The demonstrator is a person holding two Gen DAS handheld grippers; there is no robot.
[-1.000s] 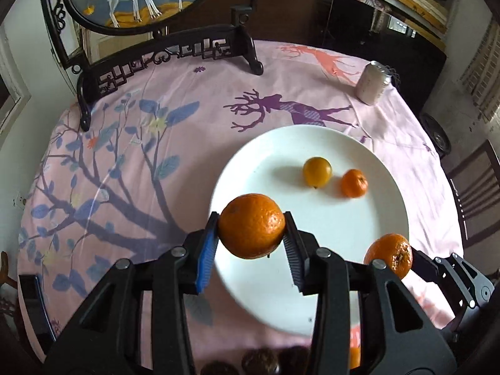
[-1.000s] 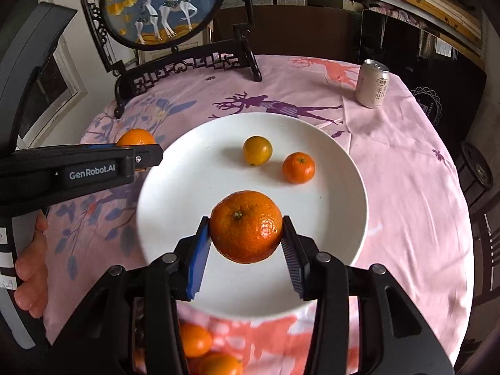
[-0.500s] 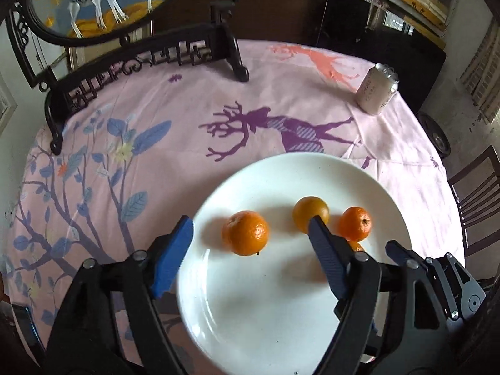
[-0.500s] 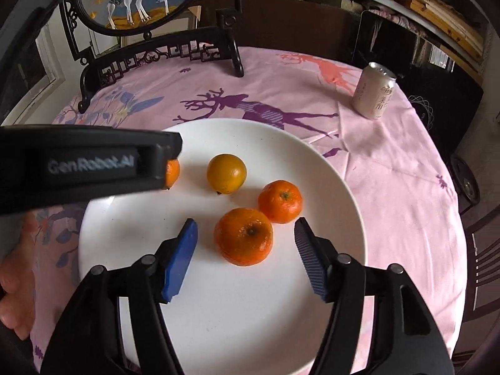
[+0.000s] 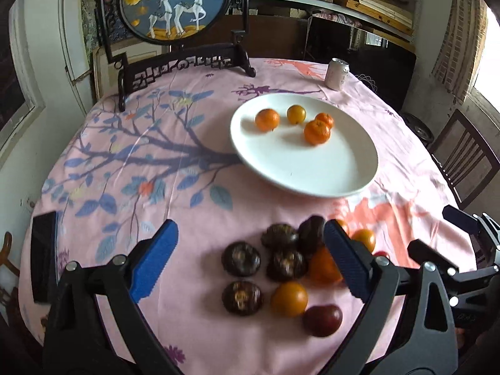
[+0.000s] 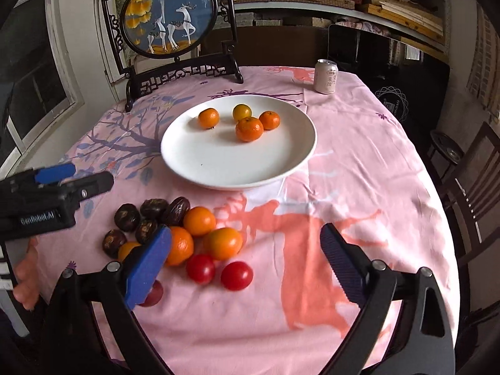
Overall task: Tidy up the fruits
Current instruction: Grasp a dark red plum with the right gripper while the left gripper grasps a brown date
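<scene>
Left wrist view looks down past the left gripper (image 5: pixel 250 261), whose blue pads have just been spreading and now stand wide with nothing pinched; between them, lower down on the cloth, lies the heap of unsorted fruit. Four small oranges sit on the white plate (image 5: pixel 312 172) toward its far rim — one orange (image 5: pixel 267 119) apart on the left, a yellower one (image 5: pixel 296 114) beside it, and two more touching each other, the larger orange (image 5: pixel 317 132) in front. My guess is the oranges are being gathered on the plate as one kind, while the dark chestnut-like fruits (image 5: pixel 241 258) and the rest wait on the pink tablecloth (image 5: pixel 156 162) near the table's front edge.

From the right wrist view the right gripper (image 6: pixel 245 257) is likewise spread and empty, its jaws having just been opening, and it hangs over the cloth just right of the heap. This side shows what the other mostly hides: two red tomatoes (image 6: pixel 218 272) at the front of the pile, a third red one half behind the blue pad, and three loose oranges (image 6: pixel 199 220) in the middle, which I would take as the next to go. It also catches the left tool from the side and the bare fingers (image 6: pixel 26 281) holding it.

Only the left camera gives the dark fruits clearly — five of them in a loose cluster. A drinks can (image 6: pixel 326 76) and a carved stand with a deer picture (image 6: pixel 168 15) stay well behind the plate, out of the work.
</scene>
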